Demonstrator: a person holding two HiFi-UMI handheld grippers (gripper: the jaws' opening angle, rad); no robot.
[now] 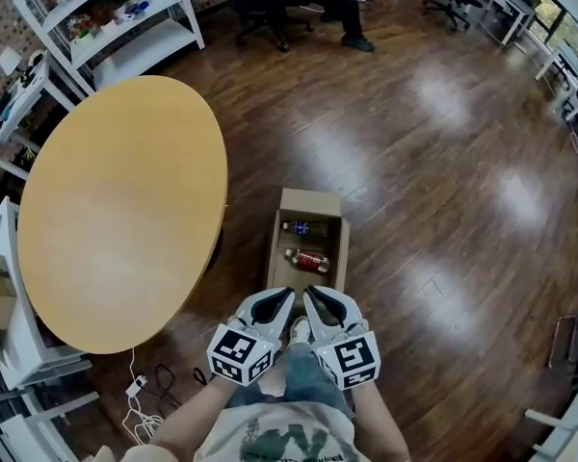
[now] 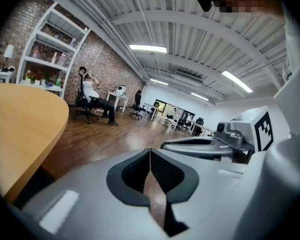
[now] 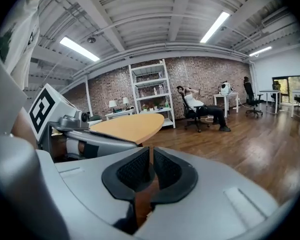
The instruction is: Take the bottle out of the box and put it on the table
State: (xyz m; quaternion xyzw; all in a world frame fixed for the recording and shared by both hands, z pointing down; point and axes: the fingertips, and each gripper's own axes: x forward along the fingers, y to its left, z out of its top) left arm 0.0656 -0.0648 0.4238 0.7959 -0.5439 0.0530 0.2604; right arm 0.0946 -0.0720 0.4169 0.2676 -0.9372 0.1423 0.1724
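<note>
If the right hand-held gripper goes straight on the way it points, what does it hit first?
The right hand-held gripper would likely meet the near end of the cardboard box first, or the red bottle just inside; depth is unclear.

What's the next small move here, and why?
Probably move the right gripper forward and down into the cardboard box toward the red-labelled bottle, opening its jaws wide on the way. That bottle lies in the box, nearer than the dark bottle. Both grippers hover short of the box, the left gripper shut and the right's jaws only a slit apart.
</note>
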